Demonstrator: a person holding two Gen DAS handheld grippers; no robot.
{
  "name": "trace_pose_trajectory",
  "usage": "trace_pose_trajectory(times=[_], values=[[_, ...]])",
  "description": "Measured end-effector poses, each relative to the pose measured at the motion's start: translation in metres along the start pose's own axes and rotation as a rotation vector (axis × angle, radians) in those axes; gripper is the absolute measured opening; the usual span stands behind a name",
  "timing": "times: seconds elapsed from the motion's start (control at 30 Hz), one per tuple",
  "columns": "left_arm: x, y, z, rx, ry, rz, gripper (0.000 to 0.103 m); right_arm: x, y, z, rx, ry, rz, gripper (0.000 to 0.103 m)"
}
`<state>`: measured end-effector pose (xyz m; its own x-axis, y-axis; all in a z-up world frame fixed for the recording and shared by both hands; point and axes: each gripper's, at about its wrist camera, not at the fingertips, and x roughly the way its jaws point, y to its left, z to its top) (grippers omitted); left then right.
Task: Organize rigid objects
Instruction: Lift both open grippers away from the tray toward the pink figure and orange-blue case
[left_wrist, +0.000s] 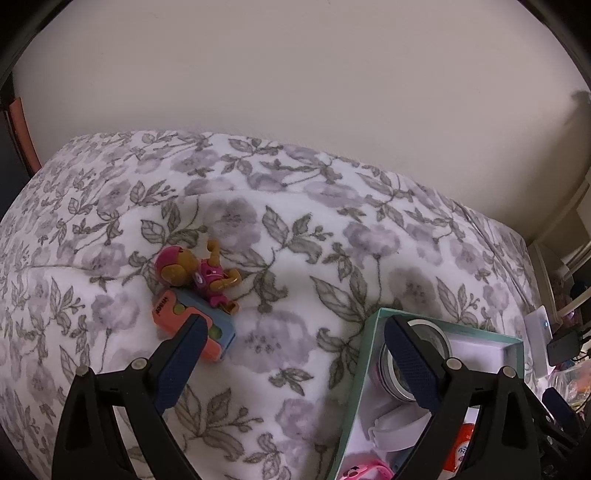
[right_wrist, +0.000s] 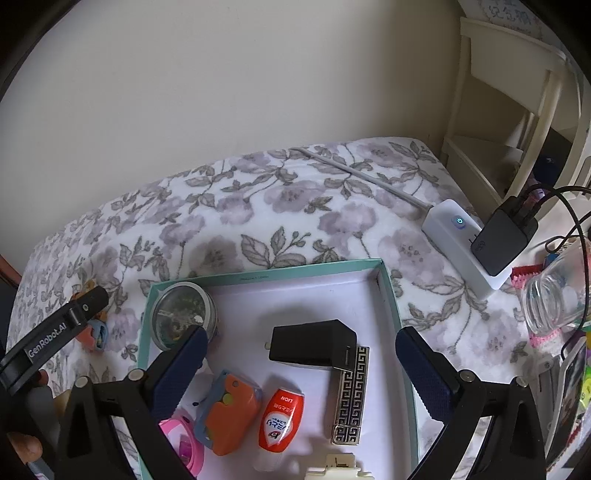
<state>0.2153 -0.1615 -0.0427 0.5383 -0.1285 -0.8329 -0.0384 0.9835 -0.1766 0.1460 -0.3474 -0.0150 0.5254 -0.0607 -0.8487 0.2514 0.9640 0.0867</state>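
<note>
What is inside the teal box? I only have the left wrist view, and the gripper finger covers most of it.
Observer: The right wrist view shows a black charger block lying in the middle of the teal box.
Reviewer: Anything beside that block?
Observer: A metal bar with a Greek key pattern lies against its right end.
Reviewer: Is the right gripper holding something?
Observer: No, the right gripper hovers open over the box with nothing between its fingers.
Reviewer: And that orange thing I glimpse?
Observer: It is a small red-orange bottle lying flat, next to an orange and blue toy.
</note>
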Motion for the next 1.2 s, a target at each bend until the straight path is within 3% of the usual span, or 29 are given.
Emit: trace_pose_trajectory(times=[0.27, 0.77, 1.2], values=[[0.003, 0.025, 0.008, -0.049, 0.027, -0.012, 0.097, -0.001, 0.028, -0.002, -0.017, 0.003, 0.072, 0.103], [-0.011, 0.142, 0.03, -0.222, 0.025, 0.137, 0.097, 0.004, 0.129, -0.016, -0.182, 0.02, 0.171, 0.103], [-0.013, 0.185, 0.028, -0.299, 0.057, 0.137, 0.097, 0.017, 0.18, -0.03, -0.248, 0.043, 0.195, 0.103]])
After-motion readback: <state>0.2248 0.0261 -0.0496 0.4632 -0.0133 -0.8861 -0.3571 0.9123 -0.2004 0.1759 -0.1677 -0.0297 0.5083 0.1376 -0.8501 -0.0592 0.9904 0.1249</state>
